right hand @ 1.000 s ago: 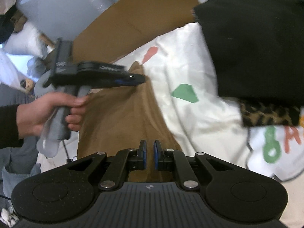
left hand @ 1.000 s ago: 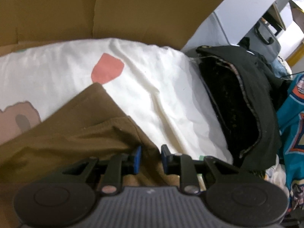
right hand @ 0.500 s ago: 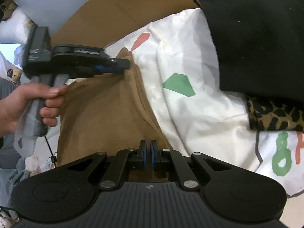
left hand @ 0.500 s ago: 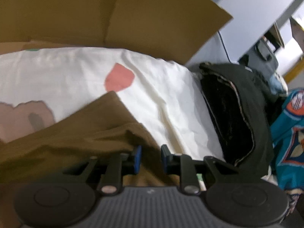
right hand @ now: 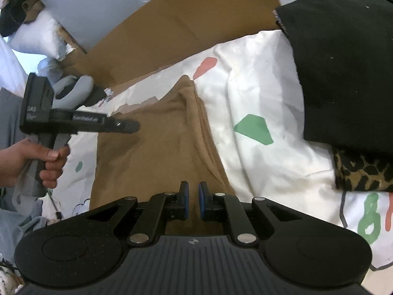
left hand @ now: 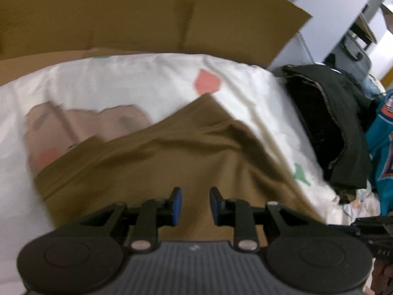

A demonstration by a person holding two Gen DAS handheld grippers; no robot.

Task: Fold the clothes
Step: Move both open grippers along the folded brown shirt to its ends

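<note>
A: What's at the far left?

B: In the right wrist view, a hand (right hand: pixel 36 162) holds the left gripper (right hand: pixel 132 125) out over the left part of the brown garment (right hand: pixel 157 157). It points rightward above the cloth. I cannot tell whether it touches.

A: Are its jaws apart?

B: Yes. In its own view the left gripper (left hand: pixel 193 202) has a clear gap between the blue pads (left hand: pixel 177 202), with nothing in it. The brown garment (left hand: pixel 172 157) lies just beyond and under the tips, spread far and to both sides.

A: Where does the garment sit?

B: On a white sheet (right hand: pixel 258 93) with coloured shapes, running from the near edge up to a peak by a pink patch (right hand: pixel 205 66). Cardboard (right hand: pixel 186 24) stands at the far side.

A: And the right gripper?

B: The right gripper (right hand: pixel 193 201) is at the garment's near end, pads (right hand: pixel 202 202) parted by a narrow slit, brown cloth showing through it. Whether any cloth is pinched I cannot tell.

A: Further right?

B: A black garment (right hand: pixel 343 61) lies on a leopard-print one (right hand: pixel 363 172), well apart from the brown one.
</note>
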